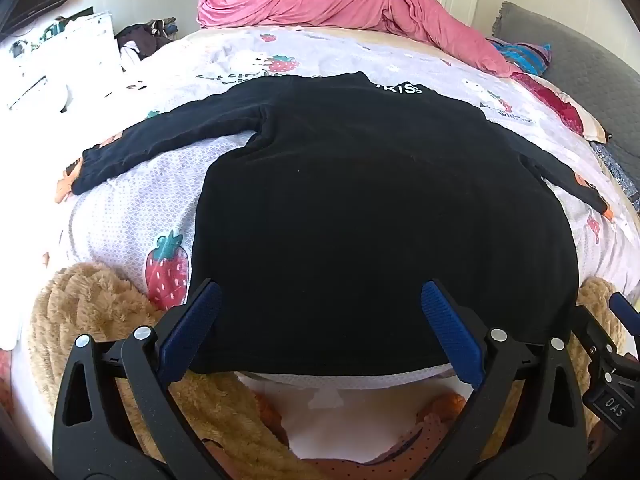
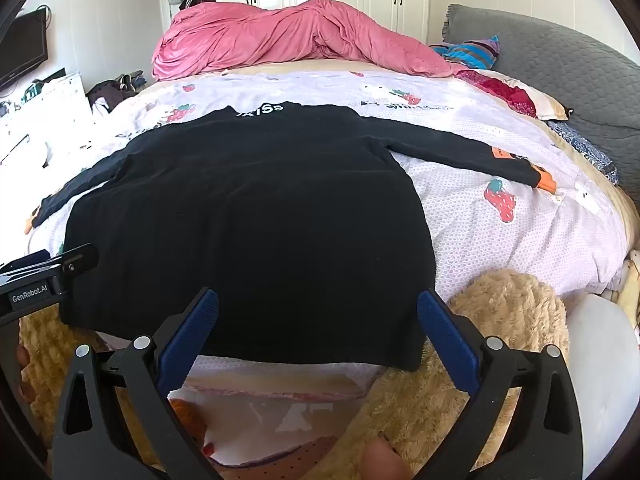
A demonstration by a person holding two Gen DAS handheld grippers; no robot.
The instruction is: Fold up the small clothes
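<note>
Garments to fold: one black long-sleeved top (image 1: 360,208), spread flat with both sleeves out to the sides; white lettering at its collar.
Top's place: on the strawberry-print sheet (image 1: 132,216) of the bed, hem at the bed's near edge, collar toward the far edge.
Grippers: two. The left gripper (image 1: 320,300) had its jaws spread wide over the hem near the hem's left corner, nothing between the pads. The right gripper (image 2: 318,308) likewise stood wide apart over the hem toward its right corner, pressing on nothing.
Sleeves: two, one reaching toward each side edge of the bed, cuffs lying on the sheet.
Other bedding: one pink quilt (image 2: 288,36) bunched along the far edge; one grey headboard cushion (image 2: 560,72) at the right side.
Open room: bare sheet lay on both sides of the top and between collar and quilt.
Near edge: tan plush fabric (image 1: 92,308) sat just below the hem on both sides.
</note>
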